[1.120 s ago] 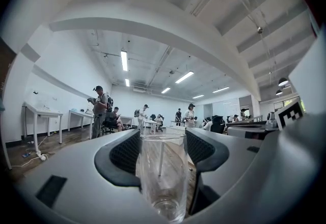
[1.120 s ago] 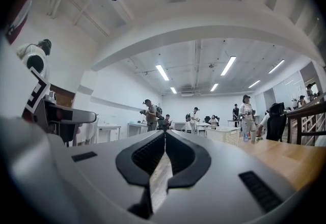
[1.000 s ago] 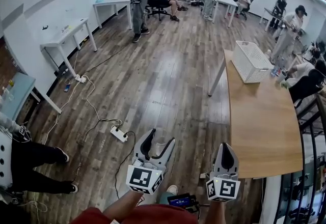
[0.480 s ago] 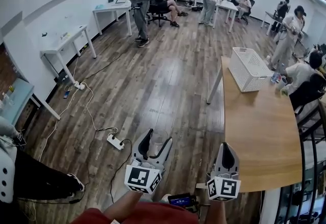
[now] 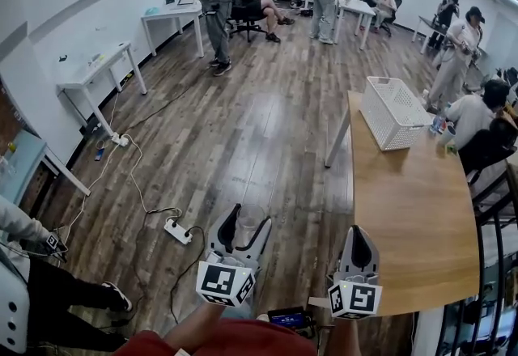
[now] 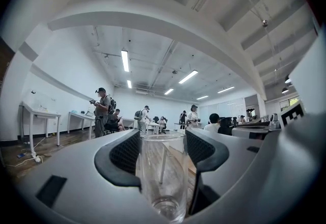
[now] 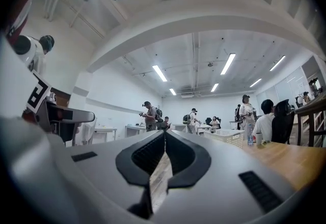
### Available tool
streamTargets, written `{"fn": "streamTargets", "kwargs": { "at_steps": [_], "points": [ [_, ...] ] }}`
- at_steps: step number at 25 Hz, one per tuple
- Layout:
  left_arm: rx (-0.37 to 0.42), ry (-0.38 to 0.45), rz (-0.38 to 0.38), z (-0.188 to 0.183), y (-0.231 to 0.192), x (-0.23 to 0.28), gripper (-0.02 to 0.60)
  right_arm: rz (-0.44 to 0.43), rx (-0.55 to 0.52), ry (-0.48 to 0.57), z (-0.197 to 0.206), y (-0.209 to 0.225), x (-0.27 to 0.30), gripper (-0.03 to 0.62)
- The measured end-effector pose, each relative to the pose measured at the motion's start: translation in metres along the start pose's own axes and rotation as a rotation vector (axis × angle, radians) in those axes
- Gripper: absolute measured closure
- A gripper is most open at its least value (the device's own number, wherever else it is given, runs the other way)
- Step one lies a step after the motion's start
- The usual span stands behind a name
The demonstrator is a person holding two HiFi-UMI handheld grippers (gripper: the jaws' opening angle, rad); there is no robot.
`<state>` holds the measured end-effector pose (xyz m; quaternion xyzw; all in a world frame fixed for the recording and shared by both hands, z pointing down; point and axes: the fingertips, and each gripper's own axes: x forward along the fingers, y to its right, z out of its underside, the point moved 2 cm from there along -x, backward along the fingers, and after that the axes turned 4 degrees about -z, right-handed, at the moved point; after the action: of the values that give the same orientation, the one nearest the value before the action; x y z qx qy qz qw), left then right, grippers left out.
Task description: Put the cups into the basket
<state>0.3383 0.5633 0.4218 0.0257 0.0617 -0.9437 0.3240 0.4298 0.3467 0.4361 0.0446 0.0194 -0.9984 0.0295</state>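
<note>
Wooden table [image 5: 413, 209] with white basket [image 5: 401, 134]

Wooden table [image 5: 413, 209], power strip [image 5: 179, 230] on plank floor [image 5: 259, 128], people [image 5: 212, 2] beyond.

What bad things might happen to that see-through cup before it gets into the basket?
1. The clear cup sits between the left gripper's jaws over the hard wooden floor. Its smooth sides might slip, and it may break.
2. The white basket stands at the table's far end, so the carry is long.
3. A power strip lies on the floor close by, and feet might catch on it.
</note>
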Motion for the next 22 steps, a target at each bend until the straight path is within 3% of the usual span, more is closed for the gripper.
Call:
{"fn": "streamTargets", "kwargs": {
  "at_steps": [11, 22],
  "points": [
    [-0.007, -0.011, 0.060, 0.005, -0.031, 0.075, 0.298, 0.034, -0.018, 0.007, 0.007, 0.011, 0.077, 0.582],
    [-0.021, -0.022, 0.065, 0.006, -0.103, 0.149, 0.298, 0.037, -0.037, -0.015, 0.013, -0.008, 0.176, 0.582]
  ]
}}
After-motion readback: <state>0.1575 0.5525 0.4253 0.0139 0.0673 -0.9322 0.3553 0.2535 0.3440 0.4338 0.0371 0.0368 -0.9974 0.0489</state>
